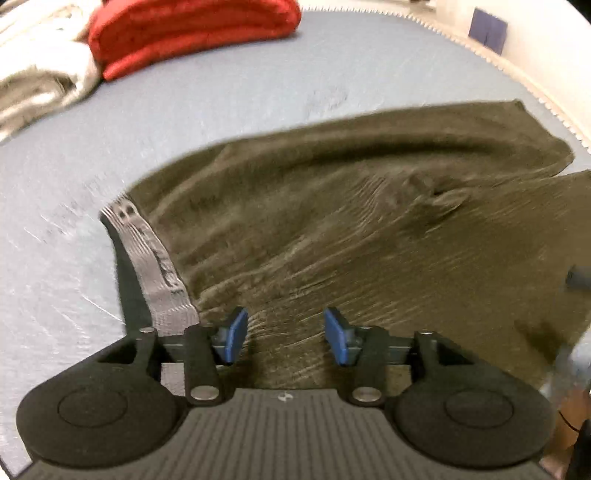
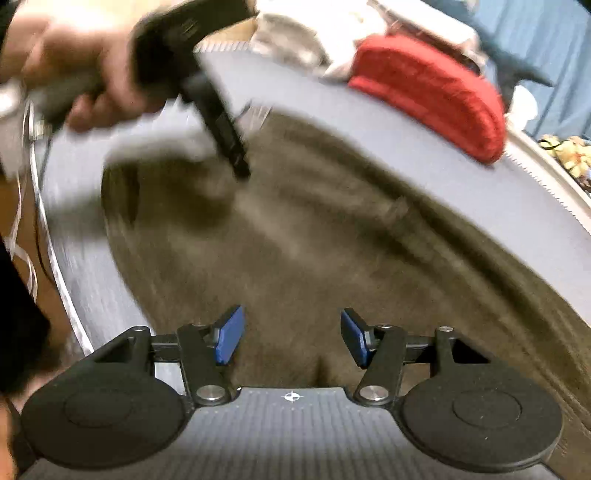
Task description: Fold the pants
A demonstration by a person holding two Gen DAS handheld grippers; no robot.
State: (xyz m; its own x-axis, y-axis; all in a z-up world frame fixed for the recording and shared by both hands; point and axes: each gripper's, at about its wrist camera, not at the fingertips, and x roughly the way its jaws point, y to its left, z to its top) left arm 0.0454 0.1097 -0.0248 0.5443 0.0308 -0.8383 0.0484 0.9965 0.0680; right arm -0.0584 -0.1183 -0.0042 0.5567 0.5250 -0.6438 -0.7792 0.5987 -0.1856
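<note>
Olive-brown pants [image 1: 332,229] lie spread on a blue-grey padded surface [image 1: 221,110]. Their grey printed waistband [image 1: 155,254] is at the left of the left wrist view. My left gripper [image 1: 284,325] hovers over the cloth beside the waistband, blue pads [image 1: 234,334] apart, nothing pinched between them. My right gripper [image 2: 291,326] is also open above the pants [image 2: 314,240], nothing between its pads. In the right wrist view a hand [image 2: 74,74] holds the left gripper [image 2: 236,162] at the upper left, its dark fingers pointing down at the blurred cloth.
A folded red cloth [image 1: 192,33] [image 2: 432,92] sits at the far side of the surface, with a pile of pale clothes [image 1: 40,74] next to it. The surface's zigzag-trimmed edge [image 1: 517,74] runs along the right. A blue curtain [image 2: 546,48] hangs behind.
</note>
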